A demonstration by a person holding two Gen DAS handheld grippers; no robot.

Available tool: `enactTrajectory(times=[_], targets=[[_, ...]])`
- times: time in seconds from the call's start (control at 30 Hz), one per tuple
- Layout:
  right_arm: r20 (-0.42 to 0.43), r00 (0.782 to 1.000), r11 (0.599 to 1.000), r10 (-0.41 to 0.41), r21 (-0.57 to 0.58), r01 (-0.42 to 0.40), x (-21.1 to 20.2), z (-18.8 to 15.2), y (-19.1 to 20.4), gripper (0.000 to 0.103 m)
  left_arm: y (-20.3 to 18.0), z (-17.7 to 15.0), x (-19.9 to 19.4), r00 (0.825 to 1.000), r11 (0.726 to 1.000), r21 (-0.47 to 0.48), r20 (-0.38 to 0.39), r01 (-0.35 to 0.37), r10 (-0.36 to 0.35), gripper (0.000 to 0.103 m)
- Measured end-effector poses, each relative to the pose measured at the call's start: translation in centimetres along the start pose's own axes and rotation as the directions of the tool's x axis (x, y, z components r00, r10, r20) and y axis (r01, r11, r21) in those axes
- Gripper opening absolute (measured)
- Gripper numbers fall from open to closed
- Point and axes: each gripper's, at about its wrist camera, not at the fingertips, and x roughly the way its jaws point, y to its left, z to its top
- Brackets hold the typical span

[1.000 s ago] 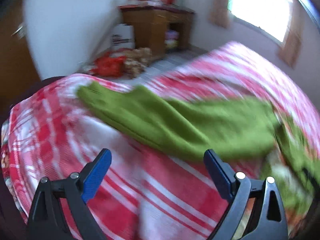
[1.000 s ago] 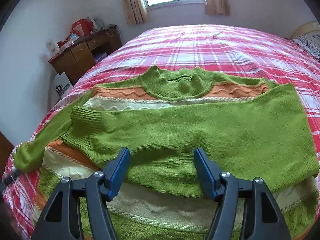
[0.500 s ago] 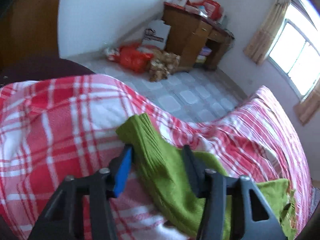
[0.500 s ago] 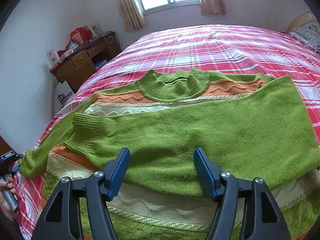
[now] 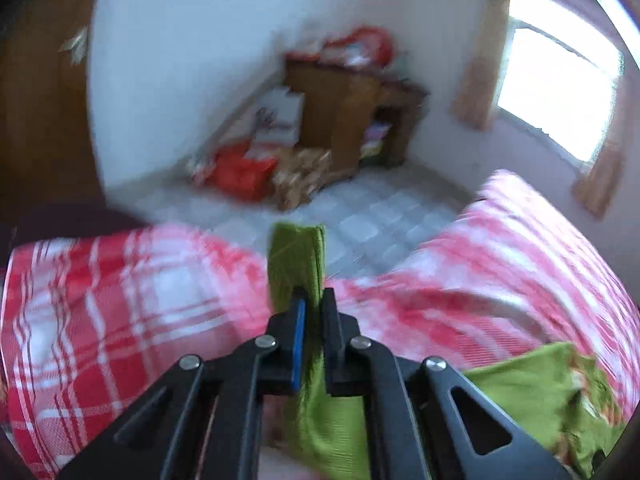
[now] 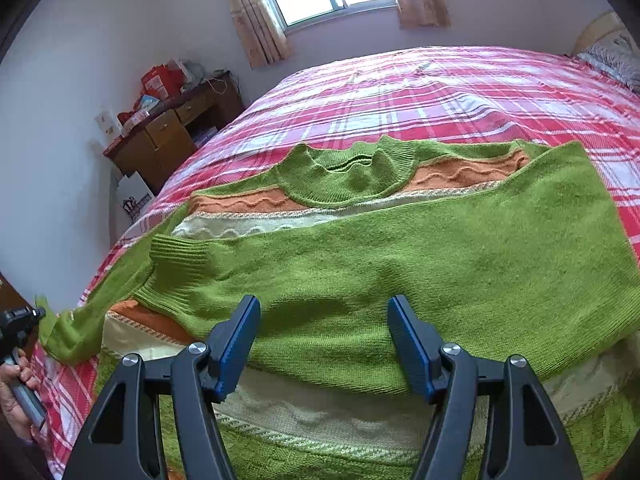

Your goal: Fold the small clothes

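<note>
A green knit sweater [image 6: 420, 256] with orange and cream stripes lies flat on the red plaid bed [image 6: 460, 96], one sleeve folded across its chest. My right gripper [image 6: 324, 340] is open and empty just above the folded sleeve. My left gripper [image 5: 314, 304] is shut on the cuff of the other green sleeve [image 5: 296, 260], which sticks up between the pads. In the right wrist view that sleeve [image 6: 72, 332] stretches to the bed's left edge, where the left gripper [image 6: 20, 320] holds it.
A wooden desk [image 6: 172, 136] with red bags on top stands by the wall left of the bed. A white paper bag [image 6: 134, 196] leans beside it. Bags lie on the tiled floor [image 5: 360, 216]. A pillow [image 6: 612, 56] is at the far right.
My left gripper has closed on the sleeve cuff and lifted it off the bed. The right gripper has stayed open over the sweater.
</note>
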Motion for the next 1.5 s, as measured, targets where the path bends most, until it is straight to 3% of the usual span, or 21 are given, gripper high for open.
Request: enactTrajectory(times=[0.13, 0.2, 0.27, 0.37, 0.47, 0.63, 0.73, 0.8, 0.87, 1.0, 1.07, 1.13, 1.23, 1.3, 1.33, 1.37, 1.4, 1.5], targets=[[0.007, 1.0, 1.0, 0.021, 0.02, -0.021, -0.1, 0.0, -0.4, 0.067, -8.2, -0.6, -5.3, 0.977, 0.972, 0.165, 0.102, 0.169, -0.188, 0.007], [0.01, 1.0, 0.999, 0.028, 0.028, -0.028, -0.1, -0.1, -0.5, 0.067, -12.8, -1.9, -7.6, 0.949, 0.93, 0.256, 0.103, 0.265, -0.299, 0.007], [0.012, 0.999, 0.999, 0.038, 0.036, -0.039, -0.2, -0.1, -0.7, 0.067, -17.8, -4.6, -9.5, 0.909, 0.863, 0.348, 0.06, 0.367, -0.411, 0.007], [0.018, 0.998, 0.997, 0.058, 0.055, -0.059, -0.2, -0.1, -1.1, 0.067, -21.7, -8.4, -10.6, 0.89, 0.806, 0.418, -0.014, 0.419, -0.455, 0.007], [0.023, 0.997, 0.995, 0.074, 0.07, -0.075, -0.3, -0.1, -1.5, 0.067, -24.3, -11.7, -10.0, 0.869, 0.766, 0.425, -0.12, 0.483, -0.481, 0.007], [0.027, 0.995, 0.992, 0.091, 0.087, -0.093, -0.4, -0.2, -1.8, 0.067, -25.1, -15.2, -8.9, 0.878, 0.733, 0.487, -0.206, 0.475, -0.431, 0.008], [0.027, 0.995, 0.991, 0.097, 0.092, -0.099, -0.4, -0.2, -1.9, 0.067, -23.1, -15.5, -8.6, 0.87, 0.739, 0.46, -0.272, 0.492, -0.411, 0.018], [0.027, 0.994, 0.989, 0.106, 0.1, -0.108, -0.5, -0.2, -2.1, 0.067, -21.8, -15.7, -8.9, 0.862, 0.753, 0.423, -0.295, 0.504, -0.412, 0.051], [0.031, 0.991, 0.982, 0.134, 0.128, -0.136, -0.5, -0.1, -2.6, 0.067, -19.4, -15.9, -9.3, 0.875, 0.782, 0.396, -0.269, 0.481, -0.402, 0.066], [0.012, 0.976, 0.952, 0.219, 0.218, -0.216, -0.7, 0.7, -3.6, 0.067, -16.3, -16.6, -8.3, 0.915, 0.833, 0.386, -0.234, 0.397, -0.328, 0.066], [0.015, 0.954, 0.932, 0.298, 0.212, -0.294, -1.1, 1.2, -2.5, 0.067, -15.4, -17.3, -7.4, 0.931, 0.85, 0.39, -0.229, 0.355, -0.284, 0.066], [-0.01, 0.948, 0.934, 0.317, 0.176, -0.31, -1.1, 1.3, -0.7, 0.067, -15.3, -17.6, -7.2, 0.931, 0.853, 0.384, -0.229, 0.355, -0.284, 0.067], [-0.166, 0.959, 0.973, 0.231, 0.036, -0.228, 1.6, 0.4, 3.3, 0.067, -16.3, -18.2, -7.2, 0.937, 0.839, 0.425, -0.232, 0.339, -0.261, 0.077], [-0.132, 0.98, 0.981, 0.149, -0.106, -0.164, 1.8, -0.5, 5.5, 0.067, -16.7, -18.5, -7.4, 0.945, 0.836, 0.448, -0.218, 0.318, -0.243, 0.078], [-0.123, 0.987, 0.975, 0.102, -0.184, -0.124, 1.8, -0.9, 6.9, 0.062, -16.6, -18.5, -7.5, 0.945, 0.836, 0.447, -0.216, 0.318, -0.244, 0.078], [-0.128, 0.989, 0.97, 0.075, -0.219, -0.102, 1.9, -1.1, 7.7, 0.035, -16.5, -18.4, -7.5, 0.944, 0.838, 0.44, -0.218, 0.323, -0.249, 0.078], [-0.124, 0.991, 0.966, 0.044, -0.246, -0.074, 2.0, -1.2, 8.3, 0.024, -16.3, -18.4, -7.4, 0.942, 0.84, 0.434, -0.221, 0.325, -0.251, 0.079], [-0.107, 0.994, 0.956, 0.007, -0.29, -0.038, 1.7, -0.8, 9.3, 0.007, -16.2, -18.4, -7.5, 0.946, 0.841, 0.44, -0.217, 0.315, -0.241, 0.081]])
